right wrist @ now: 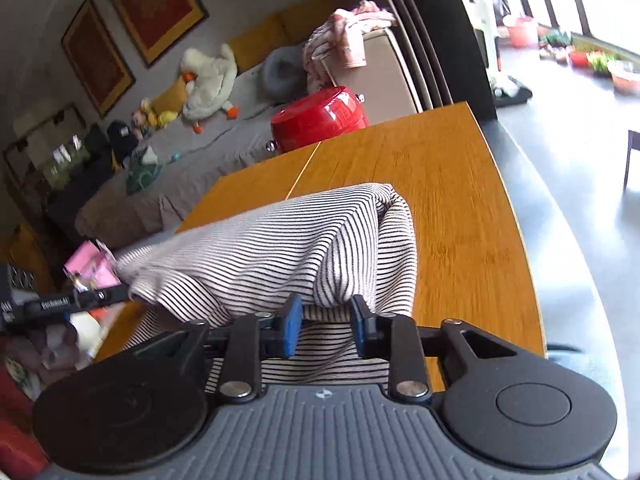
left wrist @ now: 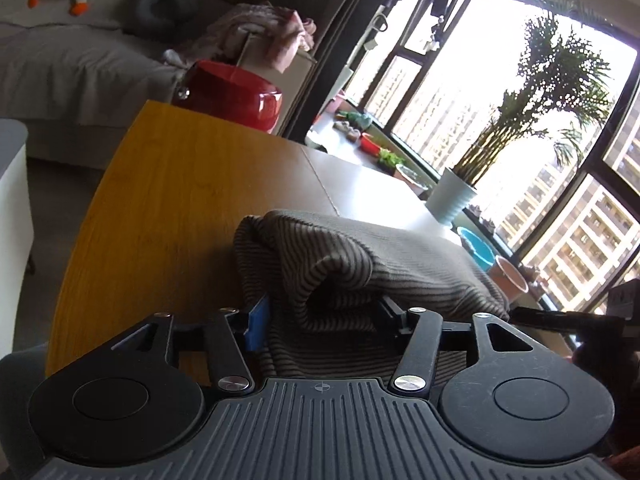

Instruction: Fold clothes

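While above table (right wrist: 440,184), striped shirt (right wrist: 280,248) bunched betw. both clenched tongs, L (left wrist: 320,312) & R (right wrist: 326,320).

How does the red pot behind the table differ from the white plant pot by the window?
The red pot is glossy, squat and shows nothing growing; the white plant pot is pale, ribbed, taller than wide and holds a palm-like plant. The red pot sits past the wooden table near the sofa; the white one stands in bright window light. Both are round vessels.

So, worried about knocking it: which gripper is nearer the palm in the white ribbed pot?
Right, probably. The palm in the white ribbed pot stands ahead-right of the left gripper, and the right gripper sits on that same side.
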{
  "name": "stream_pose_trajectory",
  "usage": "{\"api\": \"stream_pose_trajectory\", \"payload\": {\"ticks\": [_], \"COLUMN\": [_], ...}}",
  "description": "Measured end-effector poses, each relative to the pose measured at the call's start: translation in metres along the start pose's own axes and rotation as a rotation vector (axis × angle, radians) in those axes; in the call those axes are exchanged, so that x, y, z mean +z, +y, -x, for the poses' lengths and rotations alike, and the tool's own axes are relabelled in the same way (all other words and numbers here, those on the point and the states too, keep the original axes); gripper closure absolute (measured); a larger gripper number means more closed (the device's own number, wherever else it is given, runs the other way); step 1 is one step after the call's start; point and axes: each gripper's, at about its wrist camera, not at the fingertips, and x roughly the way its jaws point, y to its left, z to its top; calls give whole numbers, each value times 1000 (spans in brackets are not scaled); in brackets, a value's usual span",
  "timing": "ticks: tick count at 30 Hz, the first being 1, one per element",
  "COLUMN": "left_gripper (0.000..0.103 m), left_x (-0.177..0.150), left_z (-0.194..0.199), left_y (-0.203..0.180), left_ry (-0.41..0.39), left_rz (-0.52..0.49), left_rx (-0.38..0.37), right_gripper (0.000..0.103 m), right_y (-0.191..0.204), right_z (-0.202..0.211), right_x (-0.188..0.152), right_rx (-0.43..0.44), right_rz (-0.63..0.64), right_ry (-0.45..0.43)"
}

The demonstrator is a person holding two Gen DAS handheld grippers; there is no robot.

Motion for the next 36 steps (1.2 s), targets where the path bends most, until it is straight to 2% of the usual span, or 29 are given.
{"api": "stream_pose_trajectory", "payload": {"ticks": [1, 3, 6, 9, 12, 14, 16, 17, 18, 21, 25, 27, 29, 30, 31, 36], "left_gripper": [40, 33, 33, 34, 29, 24, 19, 18, 15, 7, 7, 11, 28, 56, 66, 71], "left_x": [2, 5, 9, 14, 15, 9, -1, -8, -17, -39, -63, -68, -65, -60, -52, 7], "left_z": [-4, -11, -22, -13, 11, 18, 19, 18, 17, -5, -77, -111, -136, -143, -146, -126], "left_y": [0, -1, -7, -28, -68, -98, -129, -144, -159, -199, -231, -235, -233, -231, -227, -202], "left_ry": [11, 30, 50, 0, -125, -170, -190, -197, -204, -182, -61, -20, 2, 13, 24, -41], "left_rz": [18, 43, 51, -24, -246, -407, -558, -628, -705, -920, -1100, -1151, -1165, -1150, -1116, -843], "left_rx": [-16, -32, -21, 23, 122, 151, 146, 139, 131, 97, 78, 110, 137, 152, 153, 162], "right_gripper": [61, 60, 52, 51, 52, 54, 69, 72, 79, 81, 82, 83, 83, 83, 83, 79], "right_y": [-4, -11, -4, 3, 13, 24, 29, 30, 27, 16, 9, 9, 9, 9, 10, 3], "right_z": [-3, -13, -26, -39, -45, -43, -45, -47, -47, -44, -43, -43, -39, -36, -32, 5], "right_x": [-1, -3, 5, 13, 25, 38, 46, 49, 51, 56, 58, 57, 57, 57, 57, 45], "right_rx": [18, 39, 55, 72, 95, 104, 80, 68, 69, 89, 104, 112, 119, 120, 114, 16], "right_rz": [-51, -137, -146, -154, -143, -107, -86, -82, -101, -172, -179, -185, -183, -177, -164, -60], "right_ry": [0, 7, -9, -27, -51, -67, -55, -46, -43, -44, -58, -61, -78, -88, -103, -201]}}
